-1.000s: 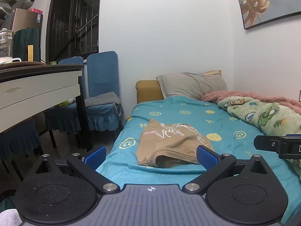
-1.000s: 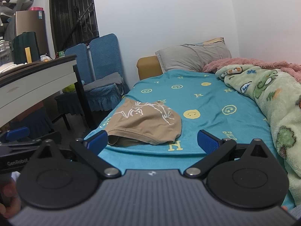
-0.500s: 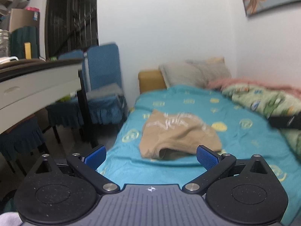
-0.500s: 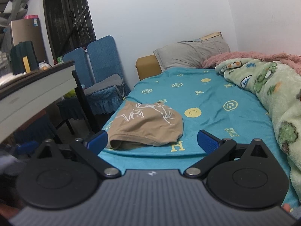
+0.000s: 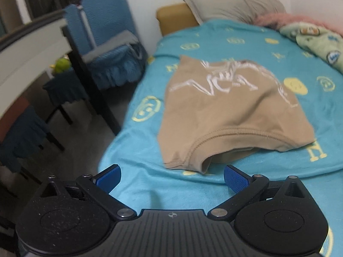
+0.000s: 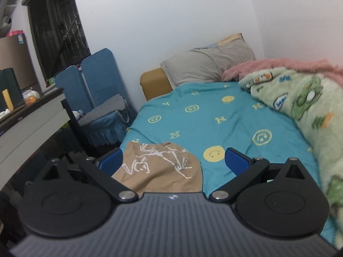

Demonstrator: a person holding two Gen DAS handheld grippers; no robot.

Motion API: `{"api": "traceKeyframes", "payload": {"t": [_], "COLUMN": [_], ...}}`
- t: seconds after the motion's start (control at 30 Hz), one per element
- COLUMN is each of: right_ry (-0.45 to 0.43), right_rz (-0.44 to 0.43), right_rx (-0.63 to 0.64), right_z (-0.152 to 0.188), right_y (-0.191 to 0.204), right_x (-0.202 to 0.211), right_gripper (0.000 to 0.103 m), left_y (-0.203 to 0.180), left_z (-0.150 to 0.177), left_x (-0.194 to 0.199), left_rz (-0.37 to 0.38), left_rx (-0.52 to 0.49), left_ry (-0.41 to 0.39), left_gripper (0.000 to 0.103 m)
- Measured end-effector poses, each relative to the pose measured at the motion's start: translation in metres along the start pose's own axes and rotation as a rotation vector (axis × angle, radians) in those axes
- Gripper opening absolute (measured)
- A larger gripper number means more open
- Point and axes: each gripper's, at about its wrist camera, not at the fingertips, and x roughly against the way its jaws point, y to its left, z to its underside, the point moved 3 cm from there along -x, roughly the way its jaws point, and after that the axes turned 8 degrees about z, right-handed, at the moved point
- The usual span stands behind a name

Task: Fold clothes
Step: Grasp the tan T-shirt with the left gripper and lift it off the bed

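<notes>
1. Your left gripper [image 5: 172, 177] sits low in the left wrist frame with its blue pads spread wide and nothing between them; it hangs above the near edge of the teal bedsheet [image 5: 150, 145].
2. The tan T-shirt [image 5: 227, 111] fills the centre and right of that frame, lying folded over on the sheet with its white skeleton print facing up and its collar opening turned toward you, just beyond the pads.
3. Your right gripper [image 6: 173, 160] is also wide apart and holds nothing. In the right wrist frame, the T-shirt [image 6: 163, 167] shows at lower centre, between the two blue pads and partly hidden behind the gripper body; you cannot tell from this view whether the left pad touches the cloth.
4. The sheet [image 6: 214, 126] runs through the middle of the right wrist frame, patterned with yellow smiley faces and letters.
5. A green cartoon blanket [image 6: 304, 111] is heaped along the right edge, with a pink fluffy blanket [image 6: 268, 66] behind it.
6. A grey pillow [image 6: 208, 66] rests at the head of the bed, upper centre.
7. Blue-covered chairs [image 5: 107, 36] stand at the upper left of the left wrist frame, beside a white desk [image 5: 27, 49].
</notes>
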Motion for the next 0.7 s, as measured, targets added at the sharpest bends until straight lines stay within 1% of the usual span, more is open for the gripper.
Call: {"api": "traceKeyframes", "payload": {"t": [0.03,0.07,0.13,0.2,0.27,0.33,0.43,0.63,0.7], "right_ry": [0.005,0.026,0.09,0.131,0.153,0.138,0.119,0.106,0.102], "right_rz": [-0.001,0.004,0.012,0.014,0.006,0.006,0.013,-0.019,-0.03], "right_rx": [-0.012,-0.022,-0.06,-0.09,-0.075,-0.032,0.031,0.148,0.174], "right_z": [0.008,0.017,0.036,0.048,0.052,0.053,0.06,0.079,0.081], "right_y": [-0.004,-0.008,-0.017,-0.022,-0.016,-0.007,0.008,0.031,0.045], "right_x": [-0.009,-0.019,-0.035,-0.046,-0.055,-0.062,-0.074,-0.089,-0.102], "right_gripper": [0.103,0.103,0.103,0.103,0.103,0.103,0.103,0.103,0.103], "left_y": [0.0,0.001,0.006,0.016,0.026,0.034,0.038,0.029,0.027], "left_z": [0.001,0.002,0.004,0.0,-0.01,-0.021,-0.033,-0.043,-0.046], "left_x": [-0.009,-0.013,-0.019,-0.015,-0.005,0.011,0.034,0.061,0.06], "left_rz": [0.001,-0.016,-0.058,-0.103,-0.114,-0.119,-0.123,-0.116,-0.099], "left_rx": [-0.007,-0.009,-0.002,0.048,0.104,0.139,0.157,0.114,0.113], "left_ry": [0.005,-0.004,-0.04,-0.118,-0.196,-0.289,-0.416,-0.543,-0.545], "left_gripper": [0.103,0.103,0.103,0.103,0.103,0.103,0.103,0.103,0.103]}}
